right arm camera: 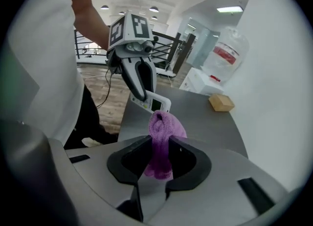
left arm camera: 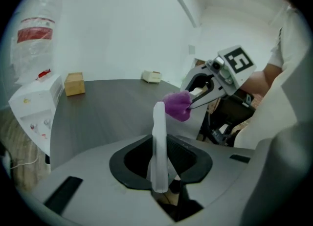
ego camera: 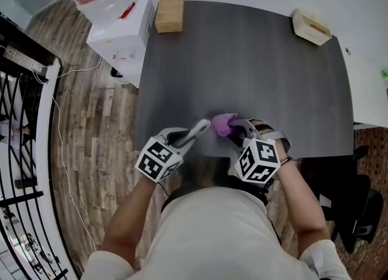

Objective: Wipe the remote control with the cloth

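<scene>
Wood box (ego camera: 169, 12), beige tray (ego camera: 311, 26): contents unclear

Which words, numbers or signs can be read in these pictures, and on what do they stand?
None can be read.
Too blurred: red label on the clear plastic water bottle.
Too small: screen and buttons of the white plastic remote control.
No letters, only square patterns: black-and-white marker cubes.
No print: purple knitted cloth.

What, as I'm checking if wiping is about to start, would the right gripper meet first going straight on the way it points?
The right gripper, shut on the purple cloth, points at the remote control held in the left gripper; the cloth would probably meet its screen end first; gap unclear.
</scene>
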{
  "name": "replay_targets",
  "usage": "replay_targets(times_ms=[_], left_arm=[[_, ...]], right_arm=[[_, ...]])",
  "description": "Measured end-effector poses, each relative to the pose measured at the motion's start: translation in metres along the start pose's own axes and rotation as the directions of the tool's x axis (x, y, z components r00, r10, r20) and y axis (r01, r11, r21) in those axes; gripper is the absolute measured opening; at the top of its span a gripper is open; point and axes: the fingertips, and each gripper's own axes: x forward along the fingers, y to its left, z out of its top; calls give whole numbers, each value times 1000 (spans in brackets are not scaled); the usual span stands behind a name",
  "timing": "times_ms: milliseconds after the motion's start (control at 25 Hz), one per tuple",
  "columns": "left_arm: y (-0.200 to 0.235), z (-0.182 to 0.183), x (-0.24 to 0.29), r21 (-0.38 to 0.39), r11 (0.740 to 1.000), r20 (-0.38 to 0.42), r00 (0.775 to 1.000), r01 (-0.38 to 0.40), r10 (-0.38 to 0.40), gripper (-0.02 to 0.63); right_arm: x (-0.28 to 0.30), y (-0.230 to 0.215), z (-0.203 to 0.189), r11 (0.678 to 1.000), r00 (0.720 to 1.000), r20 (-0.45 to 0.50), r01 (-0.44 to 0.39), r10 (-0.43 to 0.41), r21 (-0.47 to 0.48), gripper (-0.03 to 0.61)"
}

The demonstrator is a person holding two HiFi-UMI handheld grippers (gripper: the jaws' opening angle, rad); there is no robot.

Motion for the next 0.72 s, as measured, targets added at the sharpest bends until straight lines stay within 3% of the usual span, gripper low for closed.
replay_targets(times_ms=[120,200,280,480,720], left_arm=[[15,-32,28,104,986,-114,983,-134,146,92],[17,-49,45,174,971,-179,964,-166,197,94],[18,-58,57,213,961,-206,953,-176,221,94],[14,-54,70,270,943,-157,957,-196,244,94],[14,-58,63,317,920,-40,966,-230,255,94]], right_arm=[[17,-1,-15,987,999,-20,43,-40,153,104],[28,-5,-12,968,996,-15,90,-89,236,104],[43,-1,1,962,994,-3,104,-107,253,104],[84,27,10,988,999,-33,42,-38,150,104],[88,26,9,989,998,-69,23,-13,149,104]])
